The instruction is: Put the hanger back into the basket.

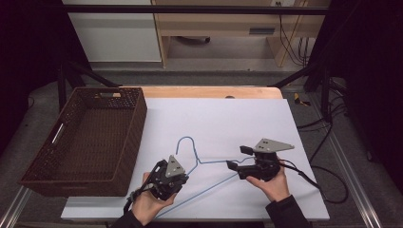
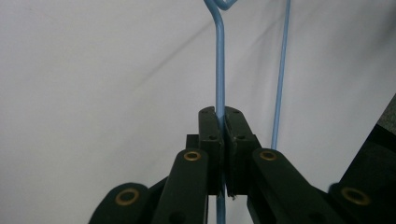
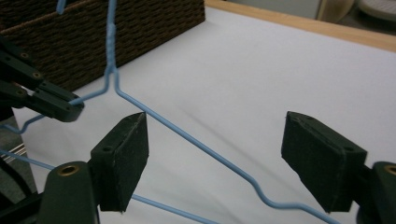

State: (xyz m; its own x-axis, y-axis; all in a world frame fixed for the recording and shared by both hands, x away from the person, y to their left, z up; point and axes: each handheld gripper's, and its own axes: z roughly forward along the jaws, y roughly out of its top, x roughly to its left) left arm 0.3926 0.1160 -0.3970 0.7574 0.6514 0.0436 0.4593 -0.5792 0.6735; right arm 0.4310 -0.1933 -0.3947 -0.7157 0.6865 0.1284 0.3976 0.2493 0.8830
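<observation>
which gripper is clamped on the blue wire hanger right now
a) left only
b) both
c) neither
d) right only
a: the left gripper has its jaws shut on the blue wire hanger, while the right gripper has its jaws wide apart with the wire passing between them.

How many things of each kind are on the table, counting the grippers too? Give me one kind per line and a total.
Hanger: 1 (blue wire)
Basket: 1 (brown wicker)
Grippers: 2, left gripper shut on the hanger, right gripper open with the hanger wire between its jaws
Total: 4
</observation>
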